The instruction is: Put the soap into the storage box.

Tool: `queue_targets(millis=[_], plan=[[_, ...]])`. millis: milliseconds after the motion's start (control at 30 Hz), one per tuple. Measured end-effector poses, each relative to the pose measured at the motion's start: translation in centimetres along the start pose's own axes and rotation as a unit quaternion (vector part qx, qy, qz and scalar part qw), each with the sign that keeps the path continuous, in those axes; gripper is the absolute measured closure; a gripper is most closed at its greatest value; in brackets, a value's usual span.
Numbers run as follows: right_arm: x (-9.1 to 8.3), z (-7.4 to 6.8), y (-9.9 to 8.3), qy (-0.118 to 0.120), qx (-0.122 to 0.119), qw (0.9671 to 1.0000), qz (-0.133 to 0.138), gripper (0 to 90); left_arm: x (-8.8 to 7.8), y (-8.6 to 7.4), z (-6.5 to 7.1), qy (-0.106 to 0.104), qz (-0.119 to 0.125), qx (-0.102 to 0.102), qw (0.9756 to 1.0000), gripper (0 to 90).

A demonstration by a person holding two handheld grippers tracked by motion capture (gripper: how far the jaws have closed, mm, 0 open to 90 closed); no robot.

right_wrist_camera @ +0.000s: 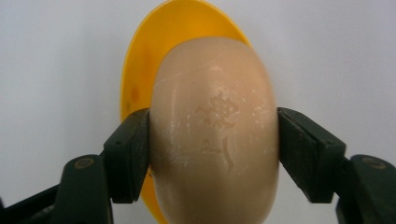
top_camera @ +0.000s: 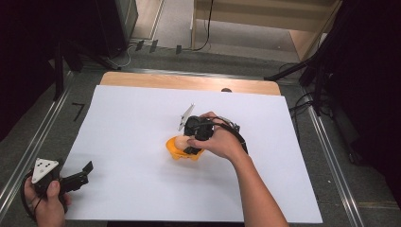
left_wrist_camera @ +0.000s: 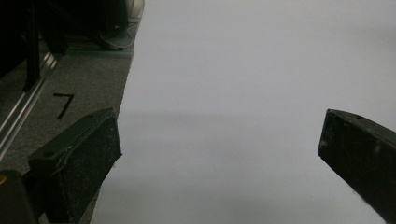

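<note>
**Soap bar clamped over yellow dish: slip risk at the pads**

Landmark: the yellow dish (top_camera: 182,150), near the middle of the white sheet (top_camera: 142,142).

Nearest the person, the left gripper (top_camera: 81,176) rests at the sheet's near left edge, well apart from the dish, jaws spread wide with nothing between them.

At the dish, the right gripper (top_camera: 191,147) is closed on the soap bar (right_wrist_camera: 215,135), both pads pressing its rounded sides directly above the dish.

Risk, as judged: the bar is smooth and curved, so it could squirt out or rotate, dropping onto the rim and tipping the dish.

The right gripper view shows pad contact and the embossed mark; the high view gives the dish's position on the sheet and the wooden table (top_camera: 189,81) edge beyond.
</note>
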State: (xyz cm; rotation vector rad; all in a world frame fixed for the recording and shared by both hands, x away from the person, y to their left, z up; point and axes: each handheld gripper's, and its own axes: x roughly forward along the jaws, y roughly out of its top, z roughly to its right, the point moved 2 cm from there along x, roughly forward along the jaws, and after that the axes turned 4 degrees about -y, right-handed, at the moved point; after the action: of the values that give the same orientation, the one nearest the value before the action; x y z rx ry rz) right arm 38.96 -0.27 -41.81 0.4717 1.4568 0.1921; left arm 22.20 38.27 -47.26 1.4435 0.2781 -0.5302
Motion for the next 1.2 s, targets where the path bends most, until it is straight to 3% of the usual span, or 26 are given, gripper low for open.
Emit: queue_targets(millis=[33, 100, 233, 333, 400, 433, 500, 533, 633, 767, 1200], plan=[[-0.1, 0.0, 0.0, 0.003, 0.000, 1.0000, 0.002, 27.8, 0.0, 0.0, 0.0, 0.000, 0.000, -0.001, 1.0000, 0.0], [-0.2, 0.0, 0.1, 0.019, 0.004, 0.9998, 0.006, 28.0, 0.0, 0.0, 0.0, 0.000, 0.002, -0.003, 1.0000, 0.0], [-0.9, -0.1, 0.1, -0.005, 0.011, 0.9997, 0.020, 28.2, 0.0, 0.0, -0.1, -0.001, 0.002, -0.003, 1.0000, 0.0], [-1.7, 0.2, -0.1, -0.020, 0.024, 0.9983, 0.049, 25.7, 0.0, 0.0, -0.1, -0.001, 0.002, -0.003, 1.0000, 0.0], [-2.1, 0.1, -0.5, -0.033, 0.043, 0.9969, 0.056, 19.3, 0.0, 0.0, -0.1, -0.001, 0.001, -0.004, 1.0000, 0.0], [-2.2, 0.2, -0.7, -0.050, 0.045, 0.9960, 0.060, 11.9, 0.0, 0.0, -0.1, -0.001, 0.002, -0.003, 1.0000, 0.0], [-2.4, 0.0, -1.1, -0.087, 0.058, 0.9925, 0.062, 5.2, 0.0, 0.0, -0.1, -0.001, 0.002, -0.004, 1.0000, 0.0], [-2.6, 0.0, -1.4, -0.090, 0.071, 0.9913, 0.064, 4.0, 0.0, 0.0, -0.1, -0.001, 0.001, -0.003, 1.0000, 0.0], [-2.9, 0.0, -2.3, -0.086, 0.099, 0.9884, 0.076, 0.0, 0.0, 0.0, -0.1, 0.000, 0.003, -0.004, 1.0000, 0.0], [-3.6, 0.2, -3.8, -0.086, 0.144, 0.9806, 0.101, 0.0, -0.1, 0.0, -0.1, 0.000, 0.002, -0.004, 1.0000, 0.0], [-4.6, 0.1, -8.9, -0.109, 0.211, 0.9604, 0.146, 0.0, -0.1, 0.0, -0.1, 0.000, 0.002, -0.004, 1.0000, 0.0]])
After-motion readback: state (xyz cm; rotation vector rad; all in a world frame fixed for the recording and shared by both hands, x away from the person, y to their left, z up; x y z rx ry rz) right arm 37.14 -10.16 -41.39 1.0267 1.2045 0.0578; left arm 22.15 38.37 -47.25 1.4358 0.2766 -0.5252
